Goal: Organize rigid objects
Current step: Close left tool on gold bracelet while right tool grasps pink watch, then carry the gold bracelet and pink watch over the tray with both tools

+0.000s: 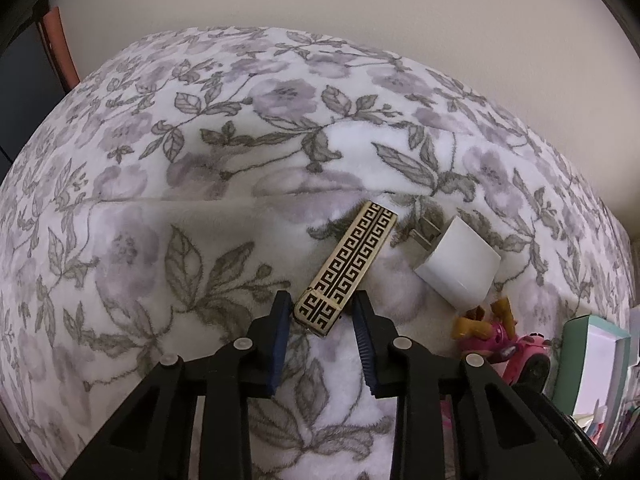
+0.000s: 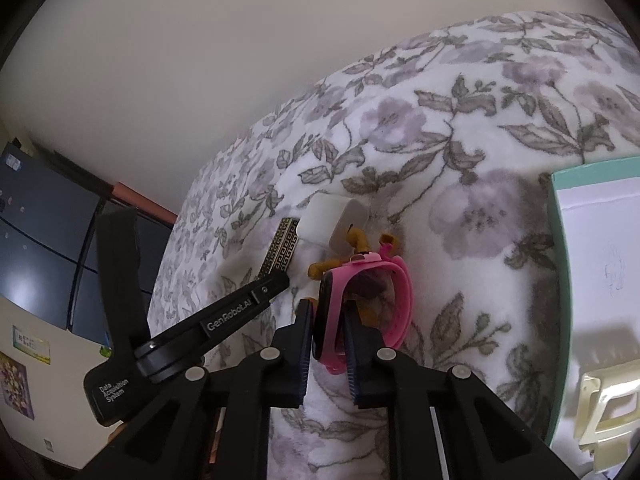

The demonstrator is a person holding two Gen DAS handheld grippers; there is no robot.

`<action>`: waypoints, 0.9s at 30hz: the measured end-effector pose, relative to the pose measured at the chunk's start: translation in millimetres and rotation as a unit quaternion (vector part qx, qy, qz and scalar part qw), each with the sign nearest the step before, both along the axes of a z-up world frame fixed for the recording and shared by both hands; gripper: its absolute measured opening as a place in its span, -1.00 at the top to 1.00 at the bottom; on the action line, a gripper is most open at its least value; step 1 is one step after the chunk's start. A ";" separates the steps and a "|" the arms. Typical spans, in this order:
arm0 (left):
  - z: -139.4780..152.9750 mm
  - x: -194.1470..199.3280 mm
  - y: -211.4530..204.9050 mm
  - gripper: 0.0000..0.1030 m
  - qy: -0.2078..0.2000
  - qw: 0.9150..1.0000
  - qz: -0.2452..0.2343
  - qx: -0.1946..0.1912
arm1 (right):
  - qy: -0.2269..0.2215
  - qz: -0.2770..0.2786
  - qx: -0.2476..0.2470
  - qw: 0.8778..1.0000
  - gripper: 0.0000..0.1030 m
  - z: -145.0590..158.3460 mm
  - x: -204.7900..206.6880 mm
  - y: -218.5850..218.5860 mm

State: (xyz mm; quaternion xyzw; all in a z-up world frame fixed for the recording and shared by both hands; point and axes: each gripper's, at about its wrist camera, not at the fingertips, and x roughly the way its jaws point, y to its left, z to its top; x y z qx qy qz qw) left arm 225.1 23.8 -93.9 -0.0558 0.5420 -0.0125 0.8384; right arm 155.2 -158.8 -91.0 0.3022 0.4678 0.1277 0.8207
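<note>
Our left gripper (image 1: 320,304) has its fingers apart, straddling the near end of the patterned bar (image 1: 347,270) lying on the floral blanket (image 1: 200,160). Just beside it sits a white charger (image 1: 458,266). Our right gripper (image 2: 327,320) is clamped on the pink watch (image 2: 360,300), near the teal box (image 2: 560,280).

Left gripper (image 1: 322,310): fingers parted, pointing toward 12 o'clock, tips low. Right gripper (image 2: 326,320): blue pads (image 2: 304,354) drawn close together, clamped, aimed 12 o'clock.
</note>
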 end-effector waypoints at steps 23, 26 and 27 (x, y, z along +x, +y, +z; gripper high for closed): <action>39.2 -0.8 11.5 0.53 -0.027 0.999 0.016 -0.030 | -0.025 -0.024 0.030 0.999 0.70 30.1 -4.6 -22.4; 42.8 -1.2 13.9 0.54 -0.030 0.999 0.020 -0.035 | -0.026 -0.029 0.031 0.999 0.70 32.0 -5.0 -24.7; 44.6 -1.5 14.7 0.54 -0.032 0.999 0.021 -0.036 | -0.026 -0.029 0.032 0.999 0.70 32.5 -5.3 -25.6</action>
